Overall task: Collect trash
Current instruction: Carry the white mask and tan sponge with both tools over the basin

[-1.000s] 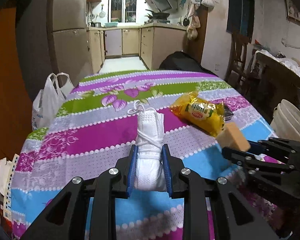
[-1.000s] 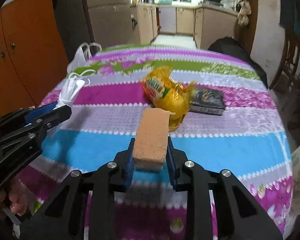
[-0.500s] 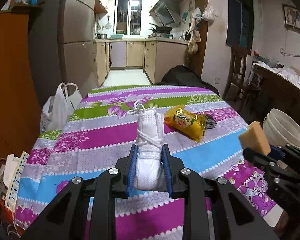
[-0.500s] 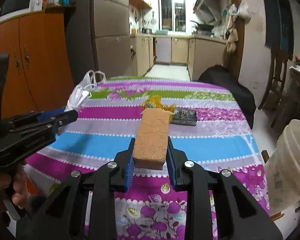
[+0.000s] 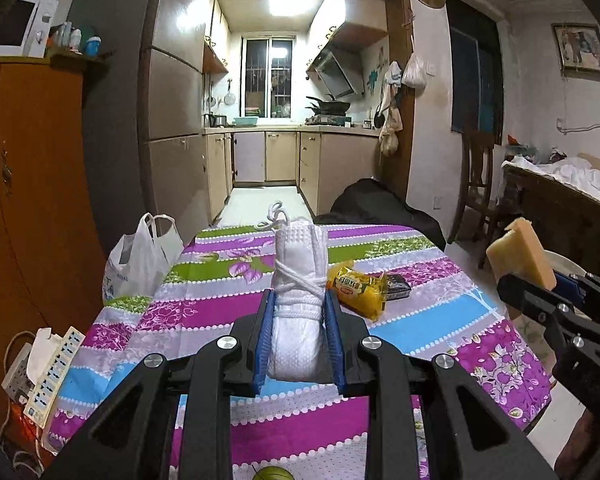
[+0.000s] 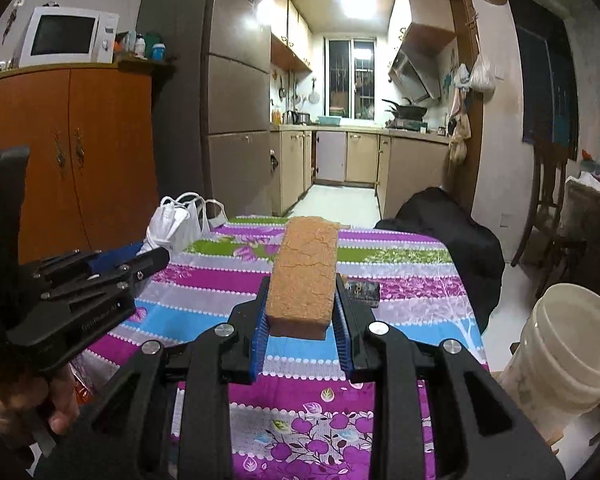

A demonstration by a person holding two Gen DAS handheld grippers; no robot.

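My left gripper (image 5: pixel 299 312) is shut on a rolled white face mask (image 5: pixel 298 280) tied with its strings, held above the near edge of the striped floral tablecloth (image 5: pixel 204 304). My right gripper (image 6: pixel 302 304) is shut on a tan sponge block (image 6: pixel 305 276), also held above the near table edge. The sponge also shows at the right of the left wrist view (image 5: pixel 520 254). The mask also shows in the right wrist view (image 6: pixel 168 224). A yellow snack wrapper (image 5: pixel 358 288) and a small dark packet (image 5: pixel 398 286) lie on the table.
A white plastic bag (image 5: pixel 140 264) stands at the table's left edge. A white plastic bucket (image 6: pixel 568 356) stands on the floor to the right of the table. A power strip (image 5: pixel 52 372) hangs at lower left. A black bag (image 6: pixel 444 220) sits beyond the table's far end.
Both grippers have lifted and pulled back from the table with the mask and sponge still held. The table now looks farther away and the bucket shows at right.
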